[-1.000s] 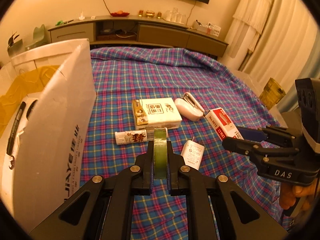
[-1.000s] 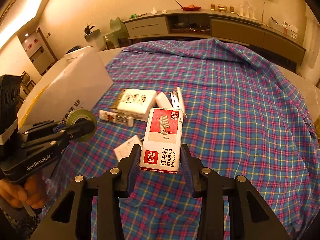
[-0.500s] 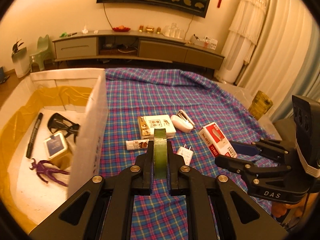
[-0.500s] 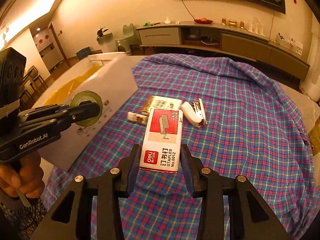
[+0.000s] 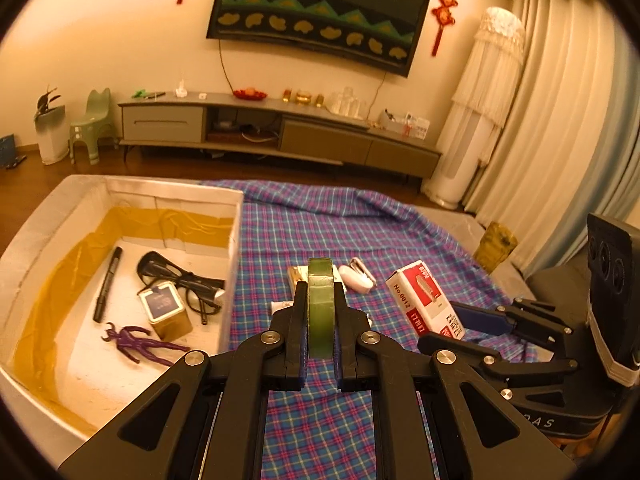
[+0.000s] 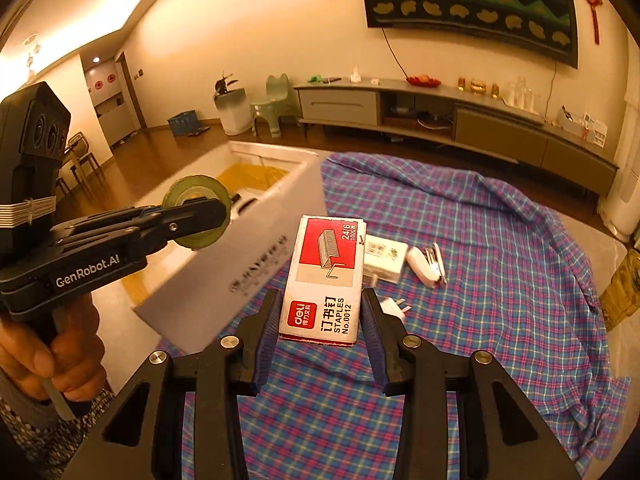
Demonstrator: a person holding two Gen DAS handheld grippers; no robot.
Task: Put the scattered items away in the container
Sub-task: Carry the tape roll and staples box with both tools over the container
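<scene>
My left gripper (image 5: 320, 320) is shut on a green tape roll (image 5: 321, 308), held in the air just right of the white box (image 5: 236, 216); the roll shows side-on in the right wrist view (image 6: 196, 212). My right gripper (image 6: 320, 316) is shut on a red-and-white staples box (image 6: 326, 276), also seen in the left wrist view (image 5: 424, 300). The white box holds a black marker (image 5: 107, 284), glasses (image 5: 180, 276), a small tin (image 5: 162, 308) and a purple figure (image 5: 140, 342). A white stapler (image 6: 424, 266), a white packet (image 6: 382, 256) and a plug (image 6: 390, 304) lie on the plaid cloth.
The plaid cloth (image 6: 500, 260) covers the surface to the right of the box. The box's tall right wall (image 6: 248, 272) stands between the grippers and its inside. A long TV cabinet (image 5: 280, 132) and a green stool (image 5: 94, 124) stand against the far wall.
Both grippers have risen with their loads. The left gripper now looks over the box wall, so the box's inside has come into view.
</scene>
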